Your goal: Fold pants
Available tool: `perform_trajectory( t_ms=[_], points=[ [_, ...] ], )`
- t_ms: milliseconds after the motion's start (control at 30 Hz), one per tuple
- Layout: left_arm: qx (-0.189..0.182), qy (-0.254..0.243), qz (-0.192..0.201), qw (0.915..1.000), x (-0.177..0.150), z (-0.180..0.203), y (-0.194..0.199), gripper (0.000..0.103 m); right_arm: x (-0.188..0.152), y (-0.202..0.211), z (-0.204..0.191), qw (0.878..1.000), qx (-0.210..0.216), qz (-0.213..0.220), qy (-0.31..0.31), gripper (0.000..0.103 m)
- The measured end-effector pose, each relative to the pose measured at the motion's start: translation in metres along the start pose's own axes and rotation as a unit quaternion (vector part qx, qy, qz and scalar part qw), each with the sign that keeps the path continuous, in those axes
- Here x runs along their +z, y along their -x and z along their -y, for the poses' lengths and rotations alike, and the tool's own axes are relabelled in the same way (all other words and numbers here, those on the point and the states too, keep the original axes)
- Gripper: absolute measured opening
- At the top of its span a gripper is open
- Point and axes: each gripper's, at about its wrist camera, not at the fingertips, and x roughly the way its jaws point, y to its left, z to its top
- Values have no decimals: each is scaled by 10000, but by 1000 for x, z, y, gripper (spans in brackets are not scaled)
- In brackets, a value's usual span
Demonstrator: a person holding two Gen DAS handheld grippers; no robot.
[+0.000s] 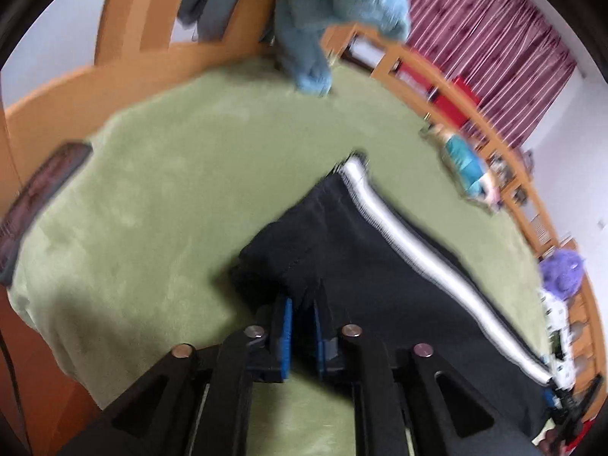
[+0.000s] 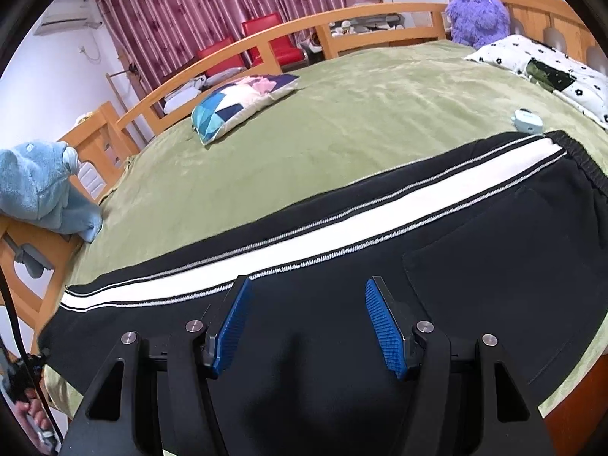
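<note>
Black pants (image 2: pixel 380 250) with a white side stripe (image 2: pixel 304 243) lie flat along the near edge of a green bed cover (image 2: pixel 342 121). In the left wrist view the pants (image 1: pixel 380 266) run away to the right and my left gripper (image 1: pixel 302 304) is shut on the black cloth at the leg end, lifting a pinch of it. My right gripper (image 2: pixel 306 292) is open and empty, its blue pads (image 2: pixel 231 323) wide apart just above the middle of the pants, near the waistband side.
A blue plush toy (image 2: pixel 41 190) hangs on the wooden bed rail (image 2: pixel 266 41). A patterned cushion (image 2: pixel 235 102), a purple plush (image 2: pixel 477 15), a floral pillow (image 2: pixel 539 64) and a small blue item (image 2: pixel 526 119) lie on the bed. A dark tablet (image 1: pixel 41 190) lies at its left edge.
</note>
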Motion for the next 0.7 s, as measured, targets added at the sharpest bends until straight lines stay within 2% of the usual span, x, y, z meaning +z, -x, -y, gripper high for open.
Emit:
perform_trajectory(
  t_ms=[67, 133, 167, 200, 233, 267, 400, 567, 633, 667, 700],
  points=[
    [108, 21, -222, 9997, -3, -5, -10, 19, -2, -2, -2, 9999, -37, -57, 92, 62],
    [-47, 158, -165, 9997, -5, -9, -9, 22, -4, -1, -6, 9996, -104, -59, 244, 62],
    [-118, 199, -140, 9996, -7, -10, -7, 30, -5, 0, -7, 9995, -114, -46, 288, 62],
    [-150, 237, -132, 9995, -8, -11, -6, 46, -7, 1, -7, 9994, -117, -38, 319, 62],
    [-47, 260, -130, 9996, -9, -11, -5, 56, -8, 2, -7, 9993, -118, -41, 344, 62],
    [62, 262, -64, 9996, -10, -12, -4, 60, -9, 2, -7, 9992, -124, -58, 362, 62],
    [94, 179, -21, 9998, -12, -11, -7, 60, -16, 8, -7, 9991, -96, -78, 410, 62],
    [-79, 590, 27, 9982, 3, -18, -29, 58, -24, 15, -7, 9991, -7, -76, 413, 62],
    [67, 805, -16, 9967, 7, -20, -39, 46, -26, 16, -5, 9993, 46, -96, 371, 62],
    [39, 851, -19, 9964, 7, -20, -39, 36, -28, 18, -4, 9994, 78, -90, 325, 62],
    [-159, 876, -56, 9960, 9, -17, -39, 17, -29, 19, -4, 9995, 102, -85, 293, 62]
  ],
)
